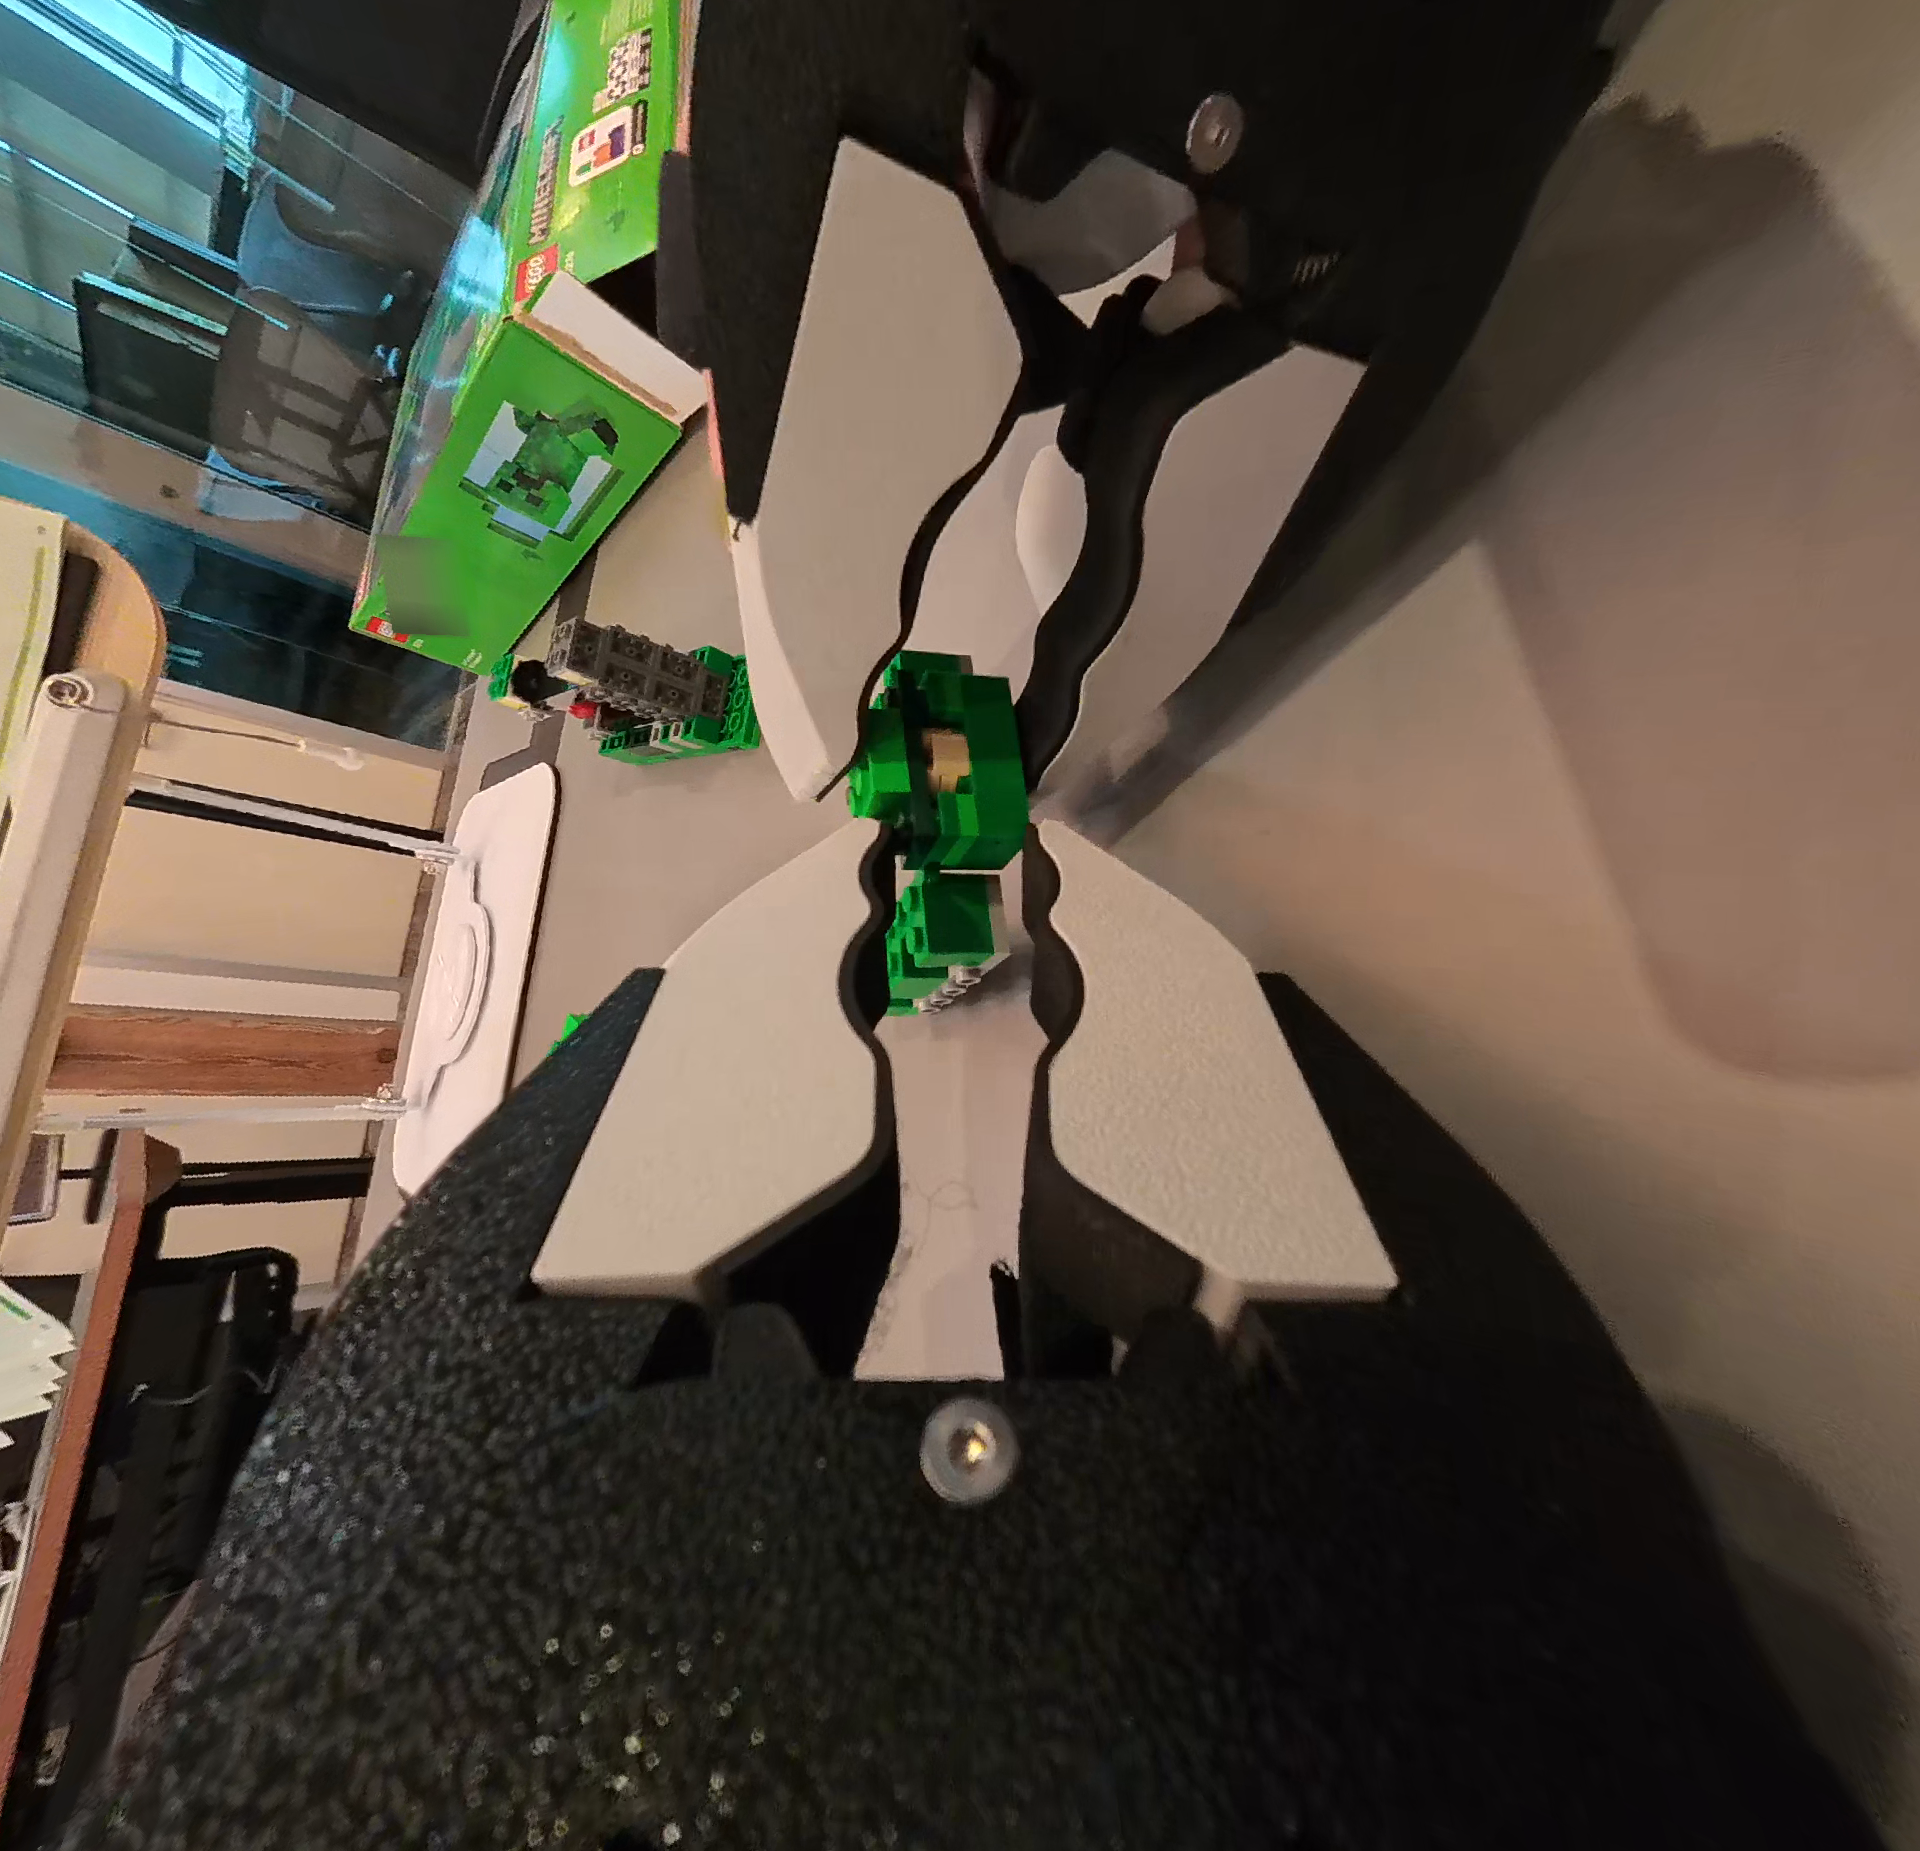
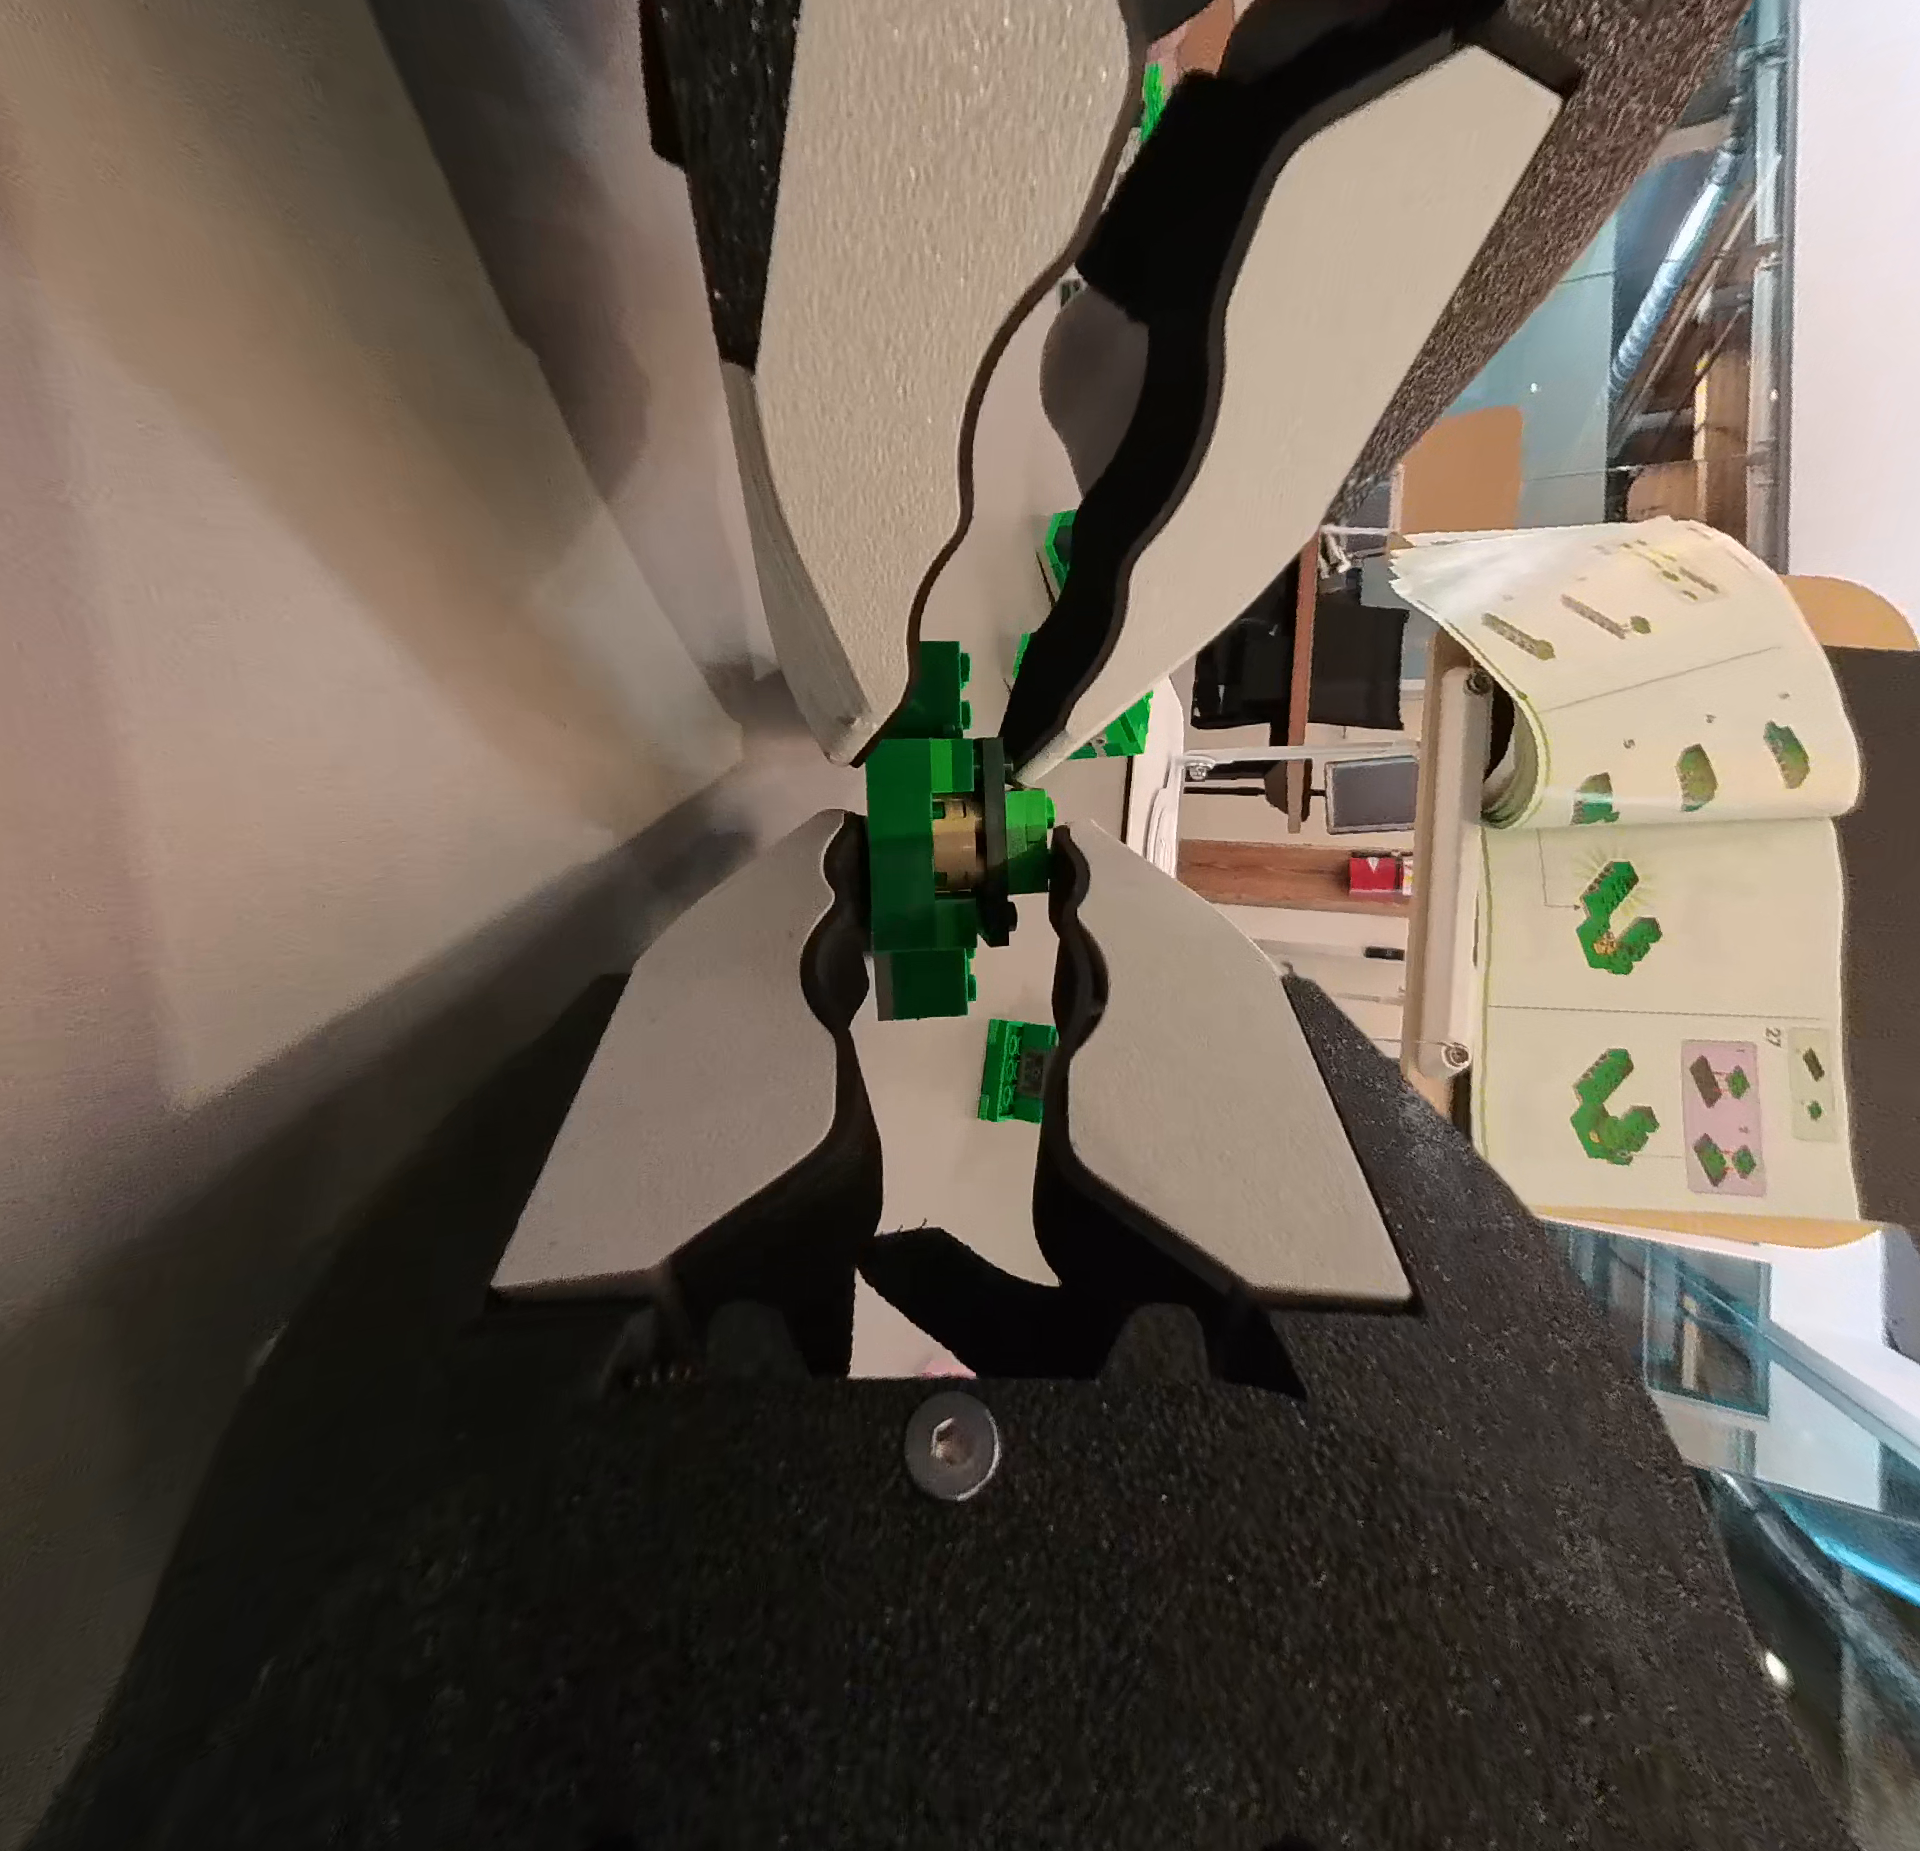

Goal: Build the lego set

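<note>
The small green brick assembly with a tan round piece at its middle is being held off the pale grey table by both tools at once, tip to tip. The left tool is being kept narrow on the near side of the assembly, its white fingers pressing the green faces. The right tool is being brought in from the far side of the assembly, also narrow, gripping the same piece; in the right wrist view its fingertips are closing on the dark plate and the green bricks. This two-sided hold is probably being used so that one part is steadied while the other is pressed or turned about the tan pivot.

Beyond the assembly, a grey and green partly built model is lying on the table, and loose green bricks are scattered just beside the assembly. Farther off, two bright green cardboard boxes are lying near the model; they carry a red brand logo, pictures and print. An open cream instruction booklet is being propped upright well beyond the assembly, presumably for reference; its pages are showing numbered step diagrams.
</note>
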### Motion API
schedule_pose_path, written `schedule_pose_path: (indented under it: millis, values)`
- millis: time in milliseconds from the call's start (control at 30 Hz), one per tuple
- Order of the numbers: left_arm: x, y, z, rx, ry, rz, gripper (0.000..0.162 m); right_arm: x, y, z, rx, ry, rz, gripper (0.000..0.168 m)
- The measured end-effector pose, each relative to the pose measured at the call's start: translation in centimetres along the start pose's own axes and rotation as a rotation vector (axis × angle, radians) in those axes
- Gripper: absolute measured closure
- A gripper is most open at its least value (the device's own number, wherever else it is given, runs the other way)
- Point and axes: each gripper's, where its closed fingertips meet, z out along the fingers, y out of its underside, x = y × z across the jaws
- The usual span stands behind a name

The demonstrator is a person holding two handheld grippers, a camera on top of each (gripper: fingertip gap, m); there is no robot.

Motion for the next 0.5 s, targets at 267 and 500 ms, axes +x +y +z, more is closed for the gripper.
schedule_pose_path:
  millis: [267,500]
  values:
    - [0.19,0.03,0.15,-0.015,-0.012,0.046,0.139,-0.18,0.14,-0.03,-0.016,0.036,0.021,0.135]
    - [-0.58,-0.32,-0.01,-0.002,-0.1,0.098,0.135,0.07,0.36,0.01,-0.019,0.005,0.072,0.135]
